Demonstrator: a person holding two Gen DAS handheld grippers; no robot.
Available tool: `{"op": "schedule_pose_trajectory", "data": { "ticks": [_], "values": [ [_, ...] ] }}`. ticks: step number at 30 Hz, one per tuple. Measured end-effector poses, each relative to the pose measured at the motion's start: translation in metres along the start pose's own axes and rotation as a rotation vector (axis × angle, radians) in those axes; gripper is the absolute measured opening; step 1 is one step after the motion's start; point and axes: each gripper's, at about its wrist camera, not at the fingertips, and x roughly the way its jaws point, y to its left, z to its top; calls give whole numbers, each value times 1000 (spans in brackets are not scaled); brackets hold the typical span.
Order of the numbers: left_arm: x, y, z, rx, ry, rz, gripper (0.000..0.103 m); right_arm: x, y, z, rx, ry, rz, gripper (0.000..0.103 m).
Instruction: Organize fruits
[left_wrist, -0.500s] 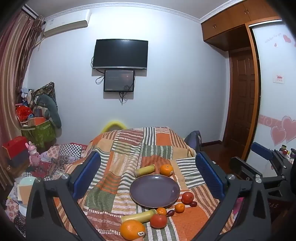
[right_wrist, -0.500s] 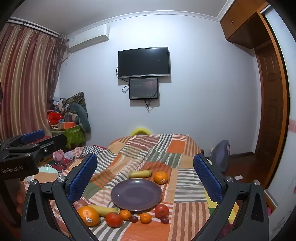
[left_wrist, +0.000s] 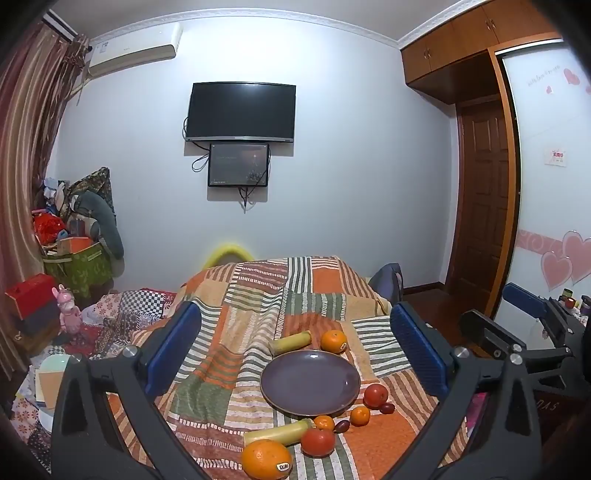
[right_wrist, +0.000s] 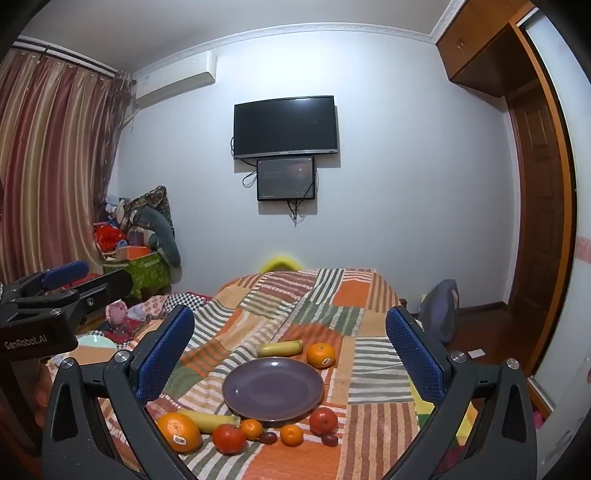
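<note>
Both grippers wide open and empty above scattered fruit around an empty plate.

The left gripper (left_wrist: 295, 354) and right gripper (right_wrist: 290, 350) hold nothing; the fruit lies on the striped patchwork blanket (left_wrist: 236, 373), well ahead of the fingers. The round purple plate (right_wrist: 273, 387) is bare. The big labelled orange (right_wrist: 179, 432) looks firm and fairly heavy, best gripped across its middle; the soft-skinned red tomato (right_wrist: 229, 438) probably needs a gentle squeeze, and the yellow banana (right_wrist: 208, 421) a hold mid-length.

Pale wall w/ TV (left_wrist: 241, 111), AC (left_wrist: 135, 48), striped curtains (right_wrist: 48, 166), wood door (left_wrist: 484, 192)
</note>
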Motion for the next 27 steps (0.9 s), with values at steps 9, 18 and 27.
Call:
{"op": "schedule_pose_trajectory", "data": {
  "ticks": [9,18,27],
  "values": [
    [0,1,-1,0,3,-1,103,-1,0,2,9,-4,0,103],
    [-3,-3,-1,9,0,-5,103,-1,2,3,11,0,5,103],
    [-4,-4,0,11,0,-5,103,-3,3,3,16,-4,2,103]
  ]
}}
